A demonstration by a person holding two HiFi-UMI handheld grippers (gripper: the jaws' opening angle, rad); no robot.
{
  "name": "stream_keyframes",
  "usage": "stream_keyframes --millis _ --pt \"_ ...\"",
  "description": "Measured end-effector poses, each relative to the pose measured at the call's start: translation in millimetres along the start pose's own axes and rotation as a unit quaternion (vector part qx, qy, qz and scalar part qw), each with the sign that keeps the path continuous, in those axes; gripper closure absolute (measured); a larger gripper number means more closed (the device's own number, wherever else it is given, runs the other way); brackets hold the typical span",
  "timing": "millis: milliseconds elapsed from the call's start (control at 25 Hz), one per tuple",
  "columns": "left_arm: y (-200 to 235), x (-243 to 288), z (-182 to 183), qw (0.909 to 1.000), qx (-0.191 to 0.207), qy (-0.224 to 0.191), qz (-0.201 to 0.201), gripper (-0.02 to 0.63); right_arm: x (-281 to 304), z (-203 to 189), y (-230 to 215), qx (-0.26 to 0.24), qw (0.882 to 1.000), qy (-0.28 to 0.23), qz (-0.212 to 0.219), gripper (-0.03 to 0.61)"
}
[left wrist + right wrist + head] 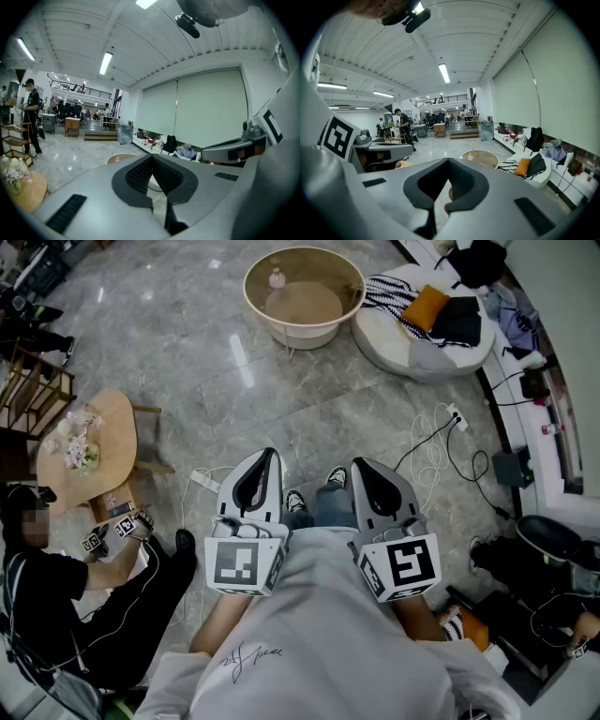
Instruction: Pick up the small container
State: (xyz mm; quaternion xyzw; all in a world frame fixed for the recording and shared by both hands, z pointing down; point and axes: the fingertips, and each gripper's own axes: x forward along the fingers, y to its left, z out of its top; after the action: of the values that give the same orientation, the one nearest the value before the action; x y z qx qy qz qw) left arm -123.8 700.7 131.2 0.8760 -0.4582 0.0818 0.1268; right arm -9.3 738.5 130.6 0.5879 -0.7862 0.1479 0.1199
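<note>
The small container is a pale little bottle standing on a round beige rimmed table far ahead on the floor. In the right gripper view the small container shows as a speck on that table. My left gripper and right gripper are held side by side at waist height, pointing forward, well short of the table. Both are shut with nothing between the jaws. The left gripper and right gripper look out over the hall.
A white lounge seat with cushions and clothes lies right of the round table. Cables and a power strip trail over the marble floor. A small wooden side table and a seated person are at my left.
</note>
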Motion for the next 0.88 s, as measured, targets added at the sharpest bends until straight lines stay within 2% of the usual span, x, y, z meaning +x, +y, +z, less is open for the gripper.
stream_keyframes --millis 200,400,640,880 --pt "-5 1 4 0.9999 0.008 -0.002 -0.006 0.597 -2 2 1 -0.001 1.000 -0.005 0.003 0.563" --pt "-2 -2 6 0.9999 0.014 -0.002 -0.009 0.596 -3 7 6 0.041 0.999 -0.024 0.018 0.563" --pt "2 1 7 0.9998 0.015 -0.005 -0.014 0.597 0 5 9 0.034 0.999 -0.023 0.014 0.563" --pt "3 19 8 0.9997 0.013 -0.008 -0.017 0.596 14 7 6 0.024 0.999 -0.017 0.032 0.563"
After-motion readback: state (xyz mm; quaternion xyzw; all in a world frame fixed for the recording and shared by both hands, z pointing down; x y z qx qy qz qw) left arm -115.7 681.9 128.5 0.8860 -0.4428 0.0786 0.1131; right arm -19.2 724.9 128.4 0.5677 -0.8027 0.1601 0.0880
